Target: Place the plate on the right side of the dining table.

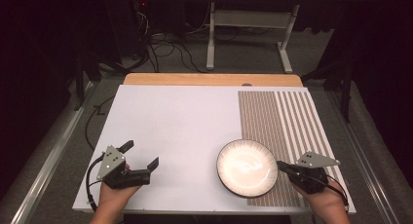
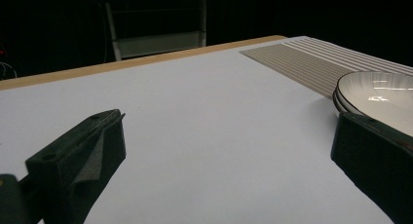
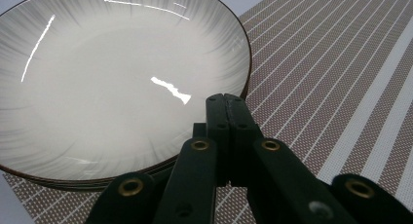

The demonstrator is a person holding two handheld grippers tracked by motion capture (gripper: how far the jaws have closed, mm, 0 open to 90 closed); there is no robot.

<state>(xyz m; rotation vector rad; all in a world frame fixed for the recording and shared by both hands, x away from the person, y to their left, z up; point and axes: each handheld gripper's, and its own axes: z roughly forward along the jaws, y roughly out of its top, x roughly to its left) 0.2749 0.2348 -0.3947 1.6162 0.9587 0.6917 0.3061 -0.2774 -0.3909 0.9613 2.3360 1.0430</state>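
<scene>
A white bowl-like plate [image 1: 247,166] with a dark rim and fine grey ribbing sits at the front right of the table, partly on a brown striped placemat [image 1: 282,117]. My right gripper [image 1: 282,166] is shut, its two jaws pressed together with nothing between them. Its tips lie at the plate's right rim. In the right gripper view the closed right gripper [image 3: 226,100] reaches just over the rim of the plate [image 3: 112,78]. My left gripper [image 1: 141,155] stands open above the white table at the front left, holding nothing. In the left gripper view, the plate [image 2: 380,95] lies beyond the left gripper [image 2: 229,136].
A white sheet [image 1: 180,131] covers the table, with a wooden edge [image 1: 209,79] at the back. The placemat [image 3: 331,87] runs along the right side to the far edge. Beyond the table are a metal frame [image 1: 248,34] and cables on the floor.
</scene>
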